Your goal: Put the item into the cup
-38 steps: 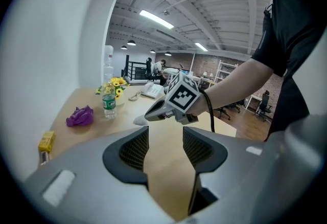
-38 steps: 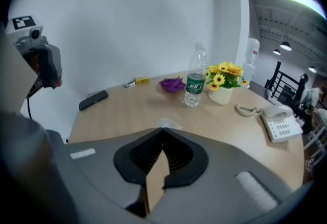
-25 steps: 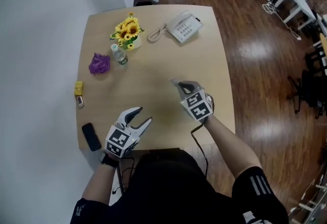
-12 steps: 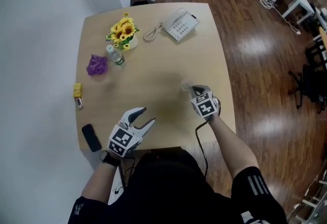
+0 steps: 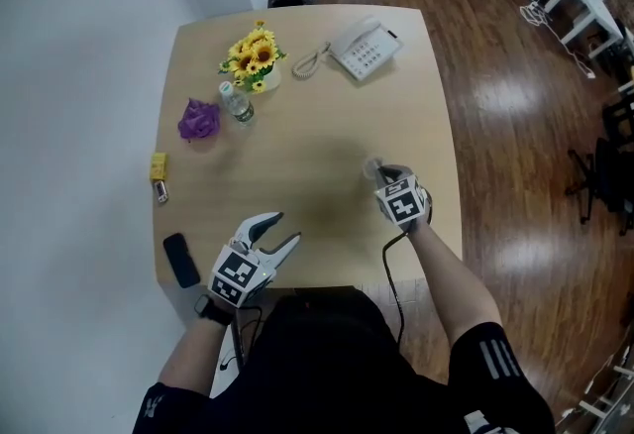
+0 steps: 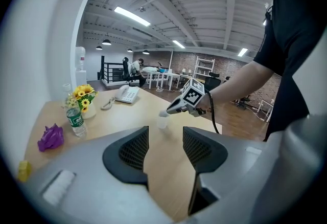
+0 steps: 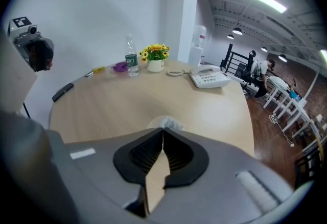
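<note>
The left tongs (image 5: 285, 227) are hovering over the table (image 5: 317, 125), jaws apart. The right tongs (image 5: 377, 171) are pinching a clear cup (image 5: 370, 164). Well beyond both, sunflowers (image 5: 255, 55), a water bottle (image 5: 236, 104) and a telephone (image 5: 366, 49) are standing. A black phone (image 5: 180, 260) is lying left of the left tongs.

Right claw (image 5: 381, 171) shifted rightward, seemingly dragging cup (image 6: 162, 122) along by rim.

A beige wooden tabletop (image 5: 297, 155) carries a pot of yellow sunflowers (image 5: 254, 55), a white desk telephone (image 5: 365, 48), a clear plastic water bottle (image 5: 235, 105), a purple crumpled lump (image 5: 198, 119), a small yellow block (image 5: 158, 166) and a flat black handset (image 5: 180, 260).
</note>
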`<state>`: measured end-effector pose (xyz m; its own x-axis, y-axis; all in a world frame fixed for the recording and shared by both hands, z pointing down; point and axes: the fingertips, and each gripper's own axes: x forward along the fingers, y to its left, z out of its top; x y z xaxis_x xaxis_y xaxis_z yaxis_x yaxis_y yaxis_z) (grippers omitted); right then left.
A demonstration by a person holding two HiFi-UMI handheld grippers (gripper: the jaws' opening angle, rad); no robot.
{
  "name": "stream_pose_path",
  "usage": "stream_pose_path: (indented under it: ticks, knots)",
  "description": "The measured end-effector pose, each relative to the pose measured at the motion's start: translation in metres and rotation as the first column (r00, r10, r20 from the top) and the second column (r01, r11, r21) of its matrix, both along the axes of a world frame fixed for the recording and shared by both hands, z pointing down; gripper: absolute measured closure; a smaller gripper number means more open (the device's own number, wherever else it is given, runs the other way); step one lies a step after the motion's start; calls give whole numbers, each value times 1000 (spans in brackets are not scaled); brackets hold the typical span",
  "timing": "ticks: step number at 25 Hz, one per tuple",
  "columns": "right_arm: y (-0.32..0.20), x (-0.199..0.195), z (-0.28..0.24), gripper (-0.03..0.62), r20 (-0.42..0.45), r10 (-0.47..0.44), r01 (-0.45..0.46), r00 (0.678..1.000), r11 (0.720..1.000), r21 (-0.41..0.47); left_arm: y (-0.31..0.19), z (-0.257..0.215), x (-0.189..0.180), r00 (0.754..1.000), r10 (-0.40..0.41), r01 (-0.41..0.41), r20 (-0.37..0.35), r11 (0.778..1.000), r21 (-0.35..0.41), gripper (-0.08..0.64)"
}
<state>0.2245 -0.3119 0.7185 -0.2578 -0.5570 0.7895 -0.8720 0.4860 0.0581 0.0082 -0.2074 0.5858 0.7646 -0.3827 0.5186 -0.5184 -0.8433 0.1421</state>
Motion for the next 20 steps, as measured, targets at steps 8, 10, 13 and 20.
stream_pose_path:
  ticks: [8, 10, 13, 20]
  knots:
    - [-1, -4, -11, 522, 31, -23, 22, 999, 1000, 22, -2, -1, -3, 999, -34, 34, -2, 999, 5, 356]
    - [-1, -5, -15, 514, 42, -26, 24, 999, 999, 34, -3, 0, -2, 999, -40, 40, -4, 999, 5, 356]
    - [-4, -3, -20, 512, 50, -28, 26, 998, 998, 48, -4, -1, 0, 999, -48, 49, -5, 999, 10, 356]
    - [1, -15, -79, 512, 161, -48, 20, 986, 985, 169, -1, -25, 0, 997, -77, 77, -14, 995, 59, 356]
